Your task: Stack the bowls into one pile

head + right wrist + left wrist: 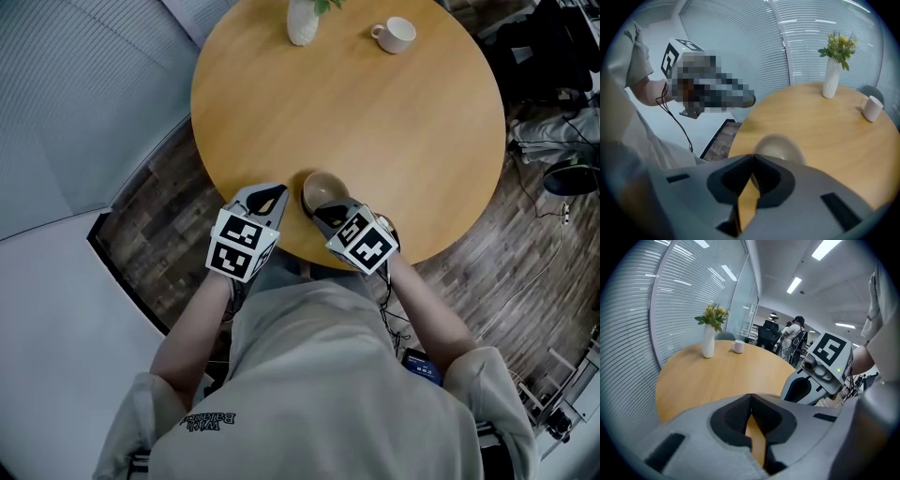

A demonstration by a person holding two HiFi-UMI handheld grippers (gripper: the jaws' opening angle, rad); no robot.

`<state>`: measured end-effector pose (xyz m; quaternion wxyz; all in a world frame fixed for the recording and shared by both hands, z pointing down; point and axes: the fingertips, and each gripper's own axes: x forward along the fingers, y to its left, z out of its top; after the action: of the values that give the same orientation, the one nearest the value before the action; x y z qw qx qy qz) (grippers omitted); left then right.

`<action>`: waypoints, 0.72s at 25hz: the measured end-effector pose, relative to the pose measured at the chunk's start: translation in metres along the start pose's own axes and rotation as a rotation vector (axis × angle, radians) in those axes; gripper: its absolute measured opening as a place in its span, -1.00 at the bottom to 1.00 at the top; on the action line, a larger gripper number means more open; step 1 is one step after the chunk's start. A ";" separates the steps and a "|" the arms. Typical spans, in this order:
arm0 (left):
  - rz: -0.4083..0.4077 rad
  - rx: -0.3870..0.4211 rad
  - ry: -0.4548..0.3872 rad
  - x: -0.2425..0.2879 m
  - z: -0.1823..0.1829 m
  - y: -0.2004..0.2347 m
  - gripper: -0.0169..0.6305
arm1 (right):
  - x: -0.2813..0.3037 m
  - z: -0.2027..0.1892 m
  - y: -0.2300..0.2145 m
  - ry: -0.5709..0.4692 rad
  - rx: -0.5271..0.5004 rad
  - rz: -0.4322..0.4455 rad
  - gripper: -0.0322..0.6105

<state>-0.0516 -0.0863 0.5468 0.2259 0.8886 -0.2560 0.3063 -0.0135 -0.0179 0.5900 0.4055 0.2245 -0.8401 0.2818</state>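
Observation:
A tan bowl [323, 191] stands upright near the front edge of the round wooden table [375, 122]. I see only this one bowl, and I cannot tell whether others are nested in it. My right gripper [319, 215] is shut and empty, its tip just short of the near side of the bowl [780, 146]. My left gripper [279, 190] is shut too, with nothing between its jaws, a little to the left of the bowl over the table edge. The left gripper view shows the right gripper [820, 376] beside it, but not the bowl.
A white vase with yellow flowers [302, 21] and a white cup [394, 35] stand at the table's far side. White blinds run along the left. Cables and dark gear [562, 141] lie on the floor to the right. People stand far behind the table.

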 end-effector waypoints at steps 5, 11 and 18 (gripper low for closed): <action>0.006 -0.010 0.019 0.002 -0.010 0.006 -0.89 | 0.022 -0.021 0.004 0.072 -0.014 0.033 -0.79; 0.005 -0.021 0.033 0.004 -0.016 0.009 -0.89 | 0.041 -0.035 0.011 0.105 0.039 0.094 -0.77; 0.005 -0.014 0.035 0.006 -0.015 0.009 -0.89 | 0.042 -0.037 0.001 0.070 0.085 0.073 -0.68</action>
<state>-0.0597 -0.0869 0.5634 0.2358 0.8810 -0.2563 0.3203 -0.0176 0.0012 0.6425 0.4139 0.2008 -0.8204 0.3396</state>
